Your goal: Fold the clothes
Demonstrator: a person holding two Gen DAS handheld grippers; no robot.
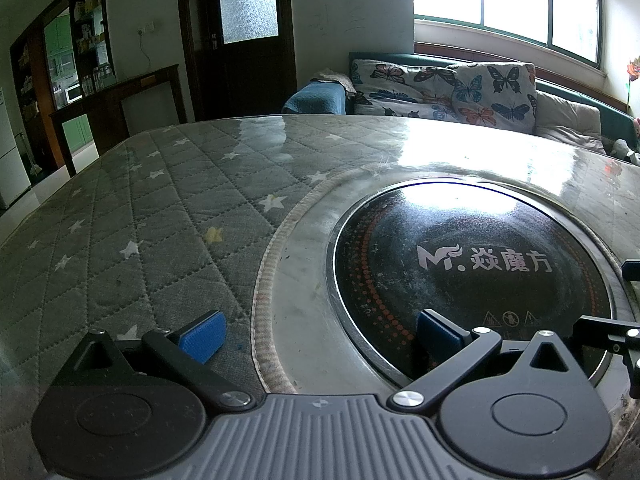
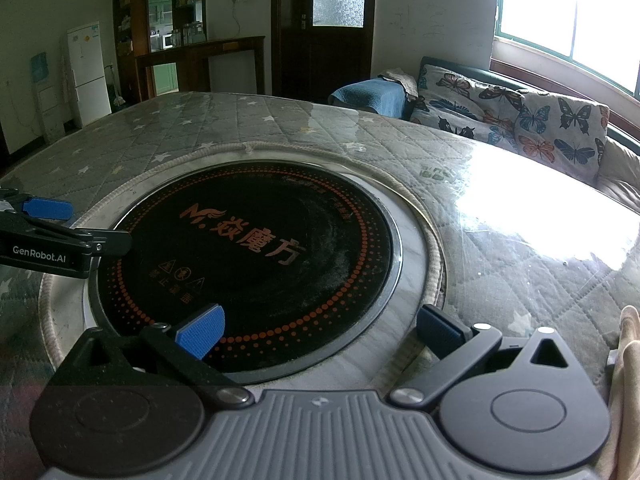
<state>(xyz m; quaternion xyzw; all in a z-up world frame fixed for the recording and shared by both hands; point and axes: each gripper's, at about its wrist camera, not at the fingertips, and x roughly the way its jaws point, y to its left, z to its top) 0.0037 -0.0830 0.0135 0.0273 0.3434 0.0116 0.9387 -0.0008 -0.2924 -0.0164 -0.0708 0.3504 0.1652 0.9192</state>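
No garment lies in full view; only a sliver of pale beige fabric [image 2: 626,364] shows at the right edge of the right wrist view, beside my right gripper [image 2: 320,330]. That gripper is open and holds nothing, hovering over the near rim of a black round induction cooktop [image 2: 248,256]. My left gripper [image 1: 320,336] is open too and holds nothing, low over the cooktop's [image 1: 460,264] left rim and the grey star-patterned quilted table cover [image 1: 140,220]. Each gripper shows in the other's view: the left gripper [image 2: 100,224] at the left, the right gripper [image 1: 606,298] at the right.
The large table [image 2: 520,240] has a glossy sheet over the quilted cover, with strong window glare. Behind it stands a sofa with butterfly cushions [image 1: 460,92], a blue throw [image 2: 372,98], a dark door [image 1: 244,32], shelving [image 1: 76,60] and a white fridge [image 2: 88,72].
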